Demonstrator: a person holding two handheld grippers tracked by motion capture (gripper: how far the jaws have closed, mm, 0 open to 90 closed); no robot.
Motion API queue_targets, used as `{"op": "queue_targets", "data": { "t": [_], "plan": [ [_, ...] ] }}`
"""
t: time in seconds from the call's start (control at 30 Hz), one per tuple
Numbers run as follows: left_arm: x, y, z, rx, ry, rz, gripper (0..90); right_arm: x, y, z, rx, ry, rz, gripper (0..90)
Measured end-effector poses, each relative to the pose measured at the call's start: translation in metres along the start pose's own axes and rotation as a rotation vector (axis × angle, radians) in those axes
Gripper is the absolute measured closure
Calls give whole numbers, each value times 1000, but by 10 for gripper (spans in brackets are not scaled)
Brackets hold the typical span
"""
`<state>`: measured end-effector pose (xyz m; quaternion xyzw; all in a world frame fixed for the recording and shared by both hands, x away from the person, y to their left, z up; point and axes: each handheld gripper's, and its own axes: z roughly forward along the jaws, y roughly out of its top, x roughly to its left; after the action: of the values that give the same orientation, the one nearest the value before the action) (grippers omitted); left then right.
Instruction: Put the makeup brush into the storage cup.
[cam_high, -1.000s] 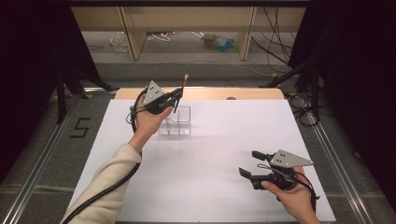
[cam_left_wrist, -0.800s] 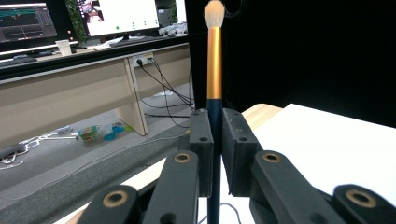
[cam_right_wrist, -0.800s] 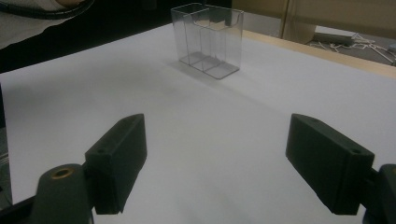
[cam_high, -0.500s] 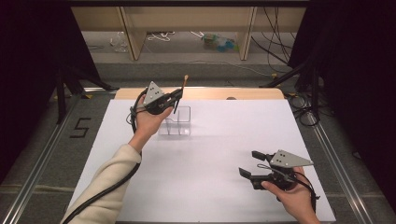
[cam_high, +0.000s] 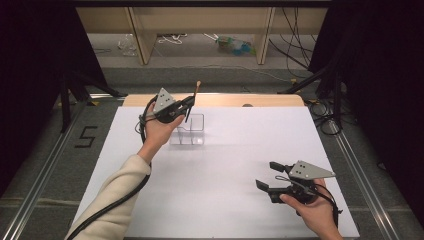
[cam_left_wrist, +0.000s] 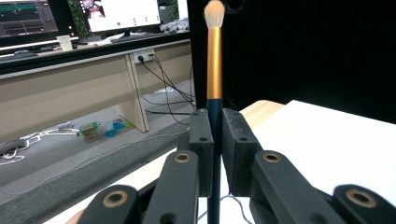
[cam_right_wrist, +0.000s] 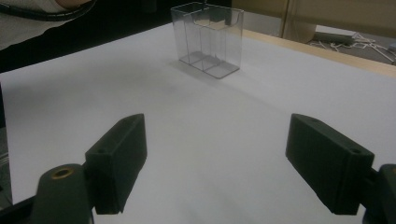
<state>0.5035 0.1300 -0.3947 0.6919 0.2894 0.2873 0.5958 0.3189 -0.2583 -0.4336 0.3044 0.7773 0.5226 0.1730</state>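
Between padded left claw (cam_left_wrist: 215, 154) blocks — slim gold-banded, soft-tipped brush (cam_left_wrist: 214, 70), clamped; right claw (cam_right_wrist: 233, 163) agape.

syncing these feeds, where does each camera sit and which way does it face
High view: above the person's side, facing forward and down on the white table; both forearms, left gripper and right gripper show.
Left gripper view: on the left gripper, along jaws clamping a makeup brush.
Right gripper view: on the right gripper, across the table.
Shared by high and right gripper views: clear organizer box.
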Motion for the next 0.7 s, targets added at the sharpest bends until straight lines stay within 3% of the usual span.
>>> {"op": "queue_targets", "data": {
  "t": [0.2,0.23,0.5,0.53,0.7],
  "plan": [
    [0,-2,0,2,1,-3,831,0,0,0,-1,3,-2,216],
    [0,-2,0,2,0,-3,831,0,-1,3,-35,14,1,216],
    [1,-4,0,6,-1,-3,830,0,-1,3,-30,8,1,216],
    [1,-4,0,6,0,-3,831,1,-1,2,-15,15,21,216],
    [1,-5,0,7,0,-6,831,0,-1,3,-30,9,1,216]
  ]
}}
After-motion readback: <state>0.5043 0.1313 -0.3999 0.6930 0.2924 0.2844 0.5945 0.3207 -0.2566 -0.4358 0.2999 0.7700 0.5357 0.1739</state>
